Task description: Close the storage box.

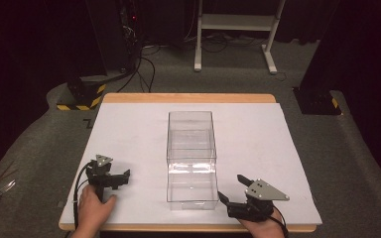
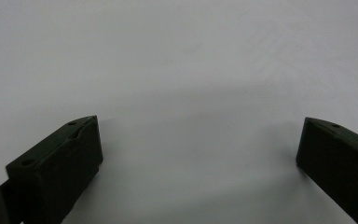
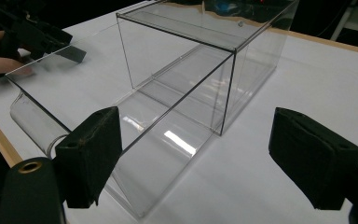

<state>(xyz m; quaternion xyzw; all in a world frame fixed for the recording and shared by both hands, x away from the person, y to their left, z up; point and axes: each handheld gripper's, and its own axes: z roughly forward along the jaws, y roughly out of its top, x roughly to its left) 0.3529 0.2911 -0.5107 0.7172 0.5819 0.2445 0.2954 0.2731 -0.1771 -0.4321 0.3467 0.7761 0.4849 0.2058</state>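
I've got a white-topped table (image 1: pixel 129 129) w/ a wooden edge at 12 and 6 o'clock in the high view. Standing on it at centre is a clear acrylic box (image 1: pixel 191 148), long, running from centre down toward 6 o'clock. In the right gripper view the box (image 3: pixel 186 60) has its flat clear lid swung open, the lid's near end curling down into a rounded lip by the table edge; I read it as hinged, tho the glare makes that approx.

Right gripper (image 1: pixel 233 187) sits at about 5 o'clock from the box, just beside its near right corner, held in the right hand (image 1: pixel 263 229) at the table's front edge. Its jaws stand apart, nothing between the pads; in its own view the right gripper (image 3: pixel 196 154) looks along the box's right side, one jaw overlapping the lid edge in the pic, contact unclear.

Left gripper (image 1: pixel 121 178) is at roughly 8 o'clock from the box, well apart from it, gripped by the left hand (image 1: pixel 93 210). From its own cam the left gripper (image 2: pixel 198 149) has jaws spread wide over bare white tabletop, holding nothing.
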